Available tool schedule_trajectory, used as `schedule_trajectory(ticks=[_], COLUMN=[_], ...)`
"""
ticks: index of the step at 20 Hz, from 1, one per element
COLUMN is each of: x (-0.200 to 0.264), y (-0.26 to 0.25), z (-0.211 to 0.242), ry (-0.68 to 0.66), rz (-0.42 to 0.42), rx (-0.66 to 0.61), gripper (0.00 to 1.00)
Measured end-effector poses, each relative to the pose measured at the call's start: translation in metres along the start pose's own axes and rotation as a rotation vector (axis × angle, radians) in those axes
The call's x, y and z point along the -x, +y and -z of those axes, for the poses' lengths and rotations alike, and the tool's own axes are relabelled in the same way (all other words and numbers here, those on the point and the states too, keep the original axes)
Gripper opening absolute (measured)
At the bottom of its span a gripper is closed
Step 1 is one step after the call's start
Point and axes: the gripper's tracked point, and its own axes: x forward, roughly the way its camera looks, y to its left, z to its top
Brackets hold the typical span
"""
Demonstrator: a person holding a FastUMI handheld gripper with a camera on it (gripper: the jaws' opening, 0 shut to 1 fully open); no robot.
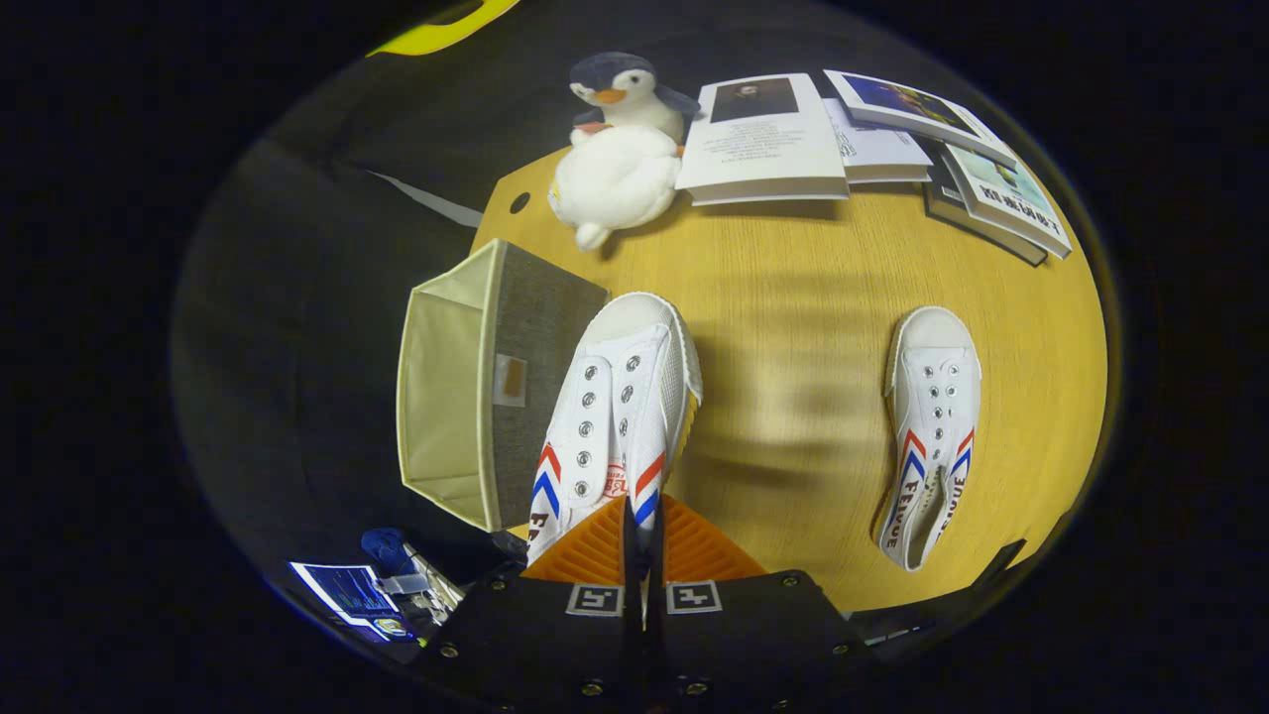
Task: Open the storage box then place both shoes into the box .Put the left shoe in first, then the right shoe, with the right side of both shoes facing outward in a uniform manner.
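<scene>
Tool (642,535) clenched on near shoe (615,416), lifted beside open box (476,387) at table's (793,297) left edge; next, you swing it in.

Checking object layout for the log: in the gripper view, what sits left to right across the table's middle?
Open storage box → shoe held in the shut claw → bare table → second shoe, lying flat, apart from the rest.

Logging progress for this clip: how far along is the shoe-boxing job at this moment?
Done: the storage box stands open at the table's edge, nothing in it. In hand: the gripper has its jaws shut on the rear of one shoe, held beside the box. Left: that shoe still has to go in, and the other shoe lies untouched on the table further off.
</scene>
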Motion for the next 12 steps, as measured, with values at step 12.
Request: schedule_trajectory(ticks=[12], x=[0.026], y=[0.129], z=[-0.038], ry=[-0.041], rz=[-0.093], rx=[0.203], gripper=[0.01])
